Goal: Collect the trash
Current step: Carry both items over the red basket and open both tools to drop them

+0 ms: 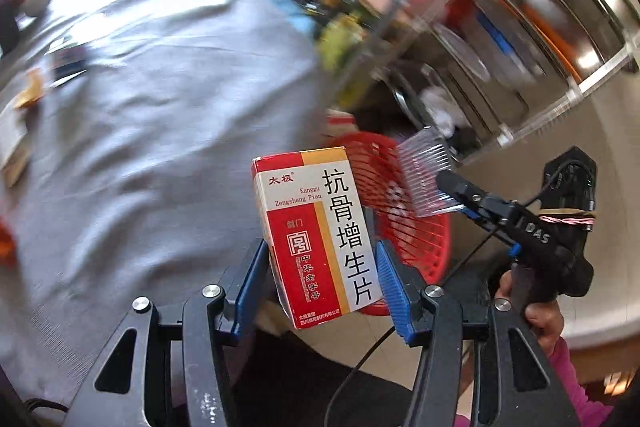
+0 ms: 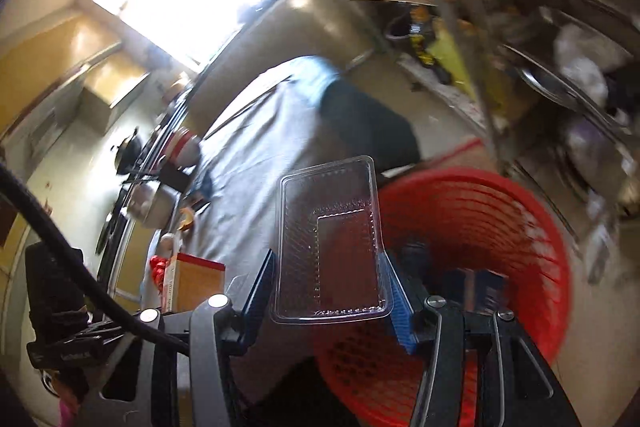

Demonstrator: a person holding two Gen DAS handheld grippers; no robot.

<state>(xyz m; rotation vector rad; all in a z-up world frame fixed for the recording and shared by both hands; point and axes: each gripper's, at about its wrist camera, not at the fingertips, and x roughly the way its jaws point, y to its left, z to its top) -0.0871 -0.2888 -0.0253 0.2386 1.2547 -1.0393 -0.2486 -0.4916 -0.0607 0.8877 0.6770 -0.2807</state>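
The medicine box (image 1: 318, 235) is red and white with yellow bands, its large characters black on the white panel and smaller ones red. The basket (image 2: 500, 219) is bright red, its wall a pattern of thin slats. The plastic tray (image 2: 330, 247) is clear, with ribbed, dotted edges. The cloth (image 1: 160, 115) over the table is pale grey with a light blue border. The fingers (image 1: 394, 291) of the left hand-held gripper are blue on black arms.
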